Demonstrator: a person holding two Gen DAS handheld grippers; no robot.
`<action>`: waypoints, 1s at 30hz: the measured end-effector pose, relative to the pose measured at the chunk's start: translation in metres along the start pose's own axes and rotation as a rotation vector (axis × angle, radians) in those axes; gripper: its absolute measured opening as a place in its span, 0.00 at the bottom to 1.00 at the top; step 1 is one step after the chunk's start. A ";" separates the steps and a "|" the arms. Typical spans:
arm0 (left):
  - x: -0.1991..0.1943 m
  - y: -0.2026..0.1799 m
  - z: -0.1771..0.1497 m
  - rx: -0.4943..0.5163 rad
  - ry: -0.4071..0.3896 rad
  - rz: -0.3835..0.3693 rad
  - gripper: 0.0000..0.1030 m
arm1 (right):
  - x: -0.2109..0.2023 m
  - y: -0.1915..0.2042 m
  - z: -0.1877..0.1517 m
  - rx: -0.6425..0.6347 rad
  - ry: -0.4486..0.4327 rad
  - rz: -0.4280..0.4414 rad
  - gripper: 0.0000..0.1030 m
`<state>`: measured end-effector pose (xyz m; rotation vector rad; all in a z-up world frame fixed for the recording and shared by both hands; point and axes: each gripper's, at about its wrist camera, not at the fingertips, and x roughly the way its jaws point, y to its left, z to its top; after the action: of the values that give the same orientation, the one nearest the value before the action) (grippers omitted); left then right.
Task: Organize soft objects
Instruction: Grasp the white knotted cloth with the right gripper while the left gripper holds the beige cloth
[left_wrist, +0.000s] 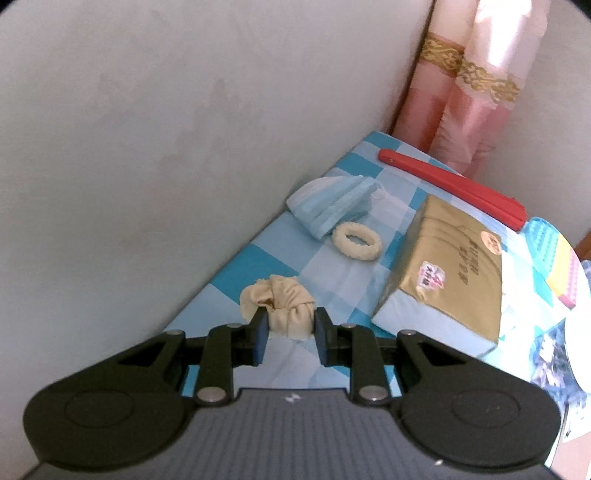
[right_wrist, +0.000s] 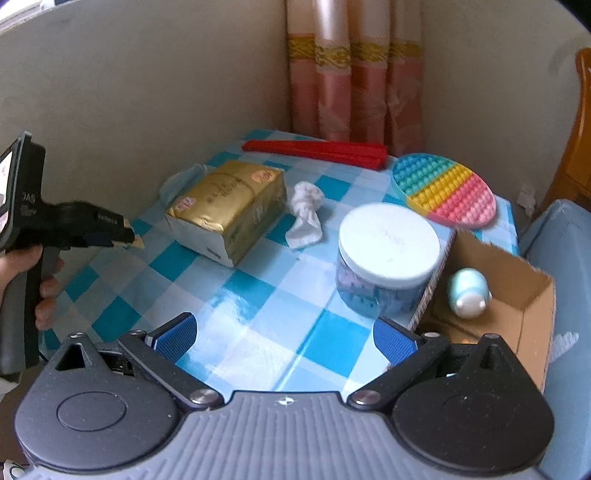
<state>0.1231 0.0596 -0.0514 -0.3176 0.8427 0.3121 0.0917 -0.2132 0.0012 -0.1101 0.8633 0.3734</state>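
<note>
In the left wrist view my left gripper (left_wrist: 289, 328) is shut on a beige fabric scrunchie (left_wrist: 280, 302) near the wall side of the blue checked table (left_wrist: 332, 273); the pads press its near end. A cream ring scrunchie (left_wrist: 357, 241) and a folded blue face mask (left_wrist: 332, 205) lie beyond it. In the right wrist view my right gripper (right_wrist: 286, 341) is open and empty above the table's front. The left gripper (right_wrist: 110, 230) shows at the left with beige fabric at its tip. A white crumpled cloth (right_wrist: 306, 214) lies mid-table.
A gold tissue pack (right_wrist: 229, 206) sits at centre left, a red folded fan (right_wrist: 317, 149) at the back, a rainbow pop-it pad (right_wrist: 443, 188) at right. A white-lidded jar (right_wrist: 388, 254) stands beside an open cardboard box (right_wrist: 517, 306) holding a pale blue toy (right_wrist: 468, 291).
</note>
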 end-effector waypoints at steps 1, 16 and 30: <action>-0.002 0.000 -0.001 0.011 -0.001 -0.003 0.24 | 0.000 0.000 0.003 -0.006 -0.006 0.005 1.00; -0.013 -0.008 -0.016 0.160 0.033 -0.111 0.24 | 0.053 -0.007 0.092 -0.183 -0.093 -0.005 0.93; 0.001 -0.010 -0.017 0.179 0.046 -0.129 0.24 | 0.155 -0.008 0.125 -0.329 0.124 0.013 0.73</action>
<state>0.1157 0.0443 -0.0612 -0.2112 0.8846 0.1082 0.2762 -0.1473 -0.0363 -0.4358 0.9197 0.5231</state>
